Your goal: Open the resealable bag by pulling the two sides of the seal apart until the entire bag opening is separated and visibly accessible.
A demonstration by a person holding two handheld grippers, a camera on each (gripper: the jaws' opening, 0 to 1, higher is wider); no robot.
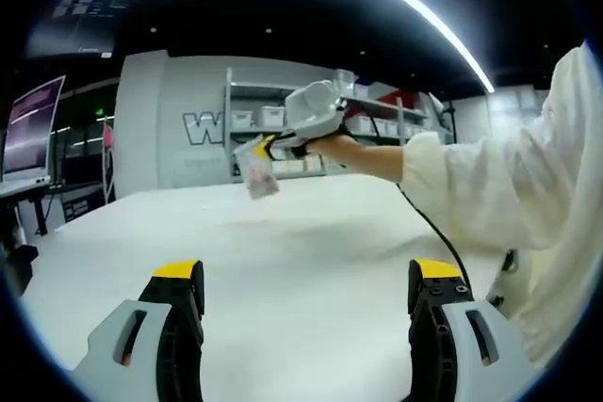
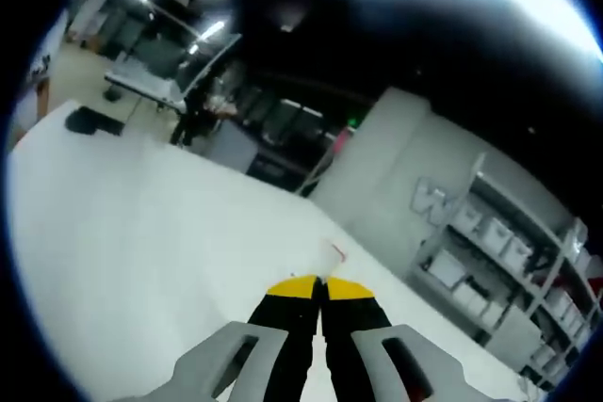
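Table [image 1: 311,261]: a broad white surface spreads beneath both grippers and carries nothing near them; in the right gripper view it runs off toward a far corner of the room.
Shelves [image 1: 254,124]: a metal rack of white bins stands against the grey wall beyond the table, well apart from the work.
Person's sleeve [image 1: 509,185]: a white sleeve reaches in from the right of the left gripper view, with the hand wrapped around the right gripper's body.
Right gripper [image 1: 268,148]: held up in the air above the table, its yellow-tipped fingers pressed together on the top edge of the bag; in the right gripper view the two yellow tips [image 2: 320,287] meet with no gap between them.
Left gripper [image 1: 306,284]: low over the table, fingers spread wide apart with bare table between them, holding nothing and well apart from the bag.
Resealable bag [image 1: 256,168]: small and clear with something pale pink inside, hanging below the right gripper's fingers, off the table; a sliver of its edge with a red mark [image 2: 335,251] pokes out past the closed tips.
Seal: too small to read, but the bag hangs flat and narrow, so it looks unopened.
Progress: early, by my reading. One side is pinched and lifted; the second grip and the whole pull apart remain.
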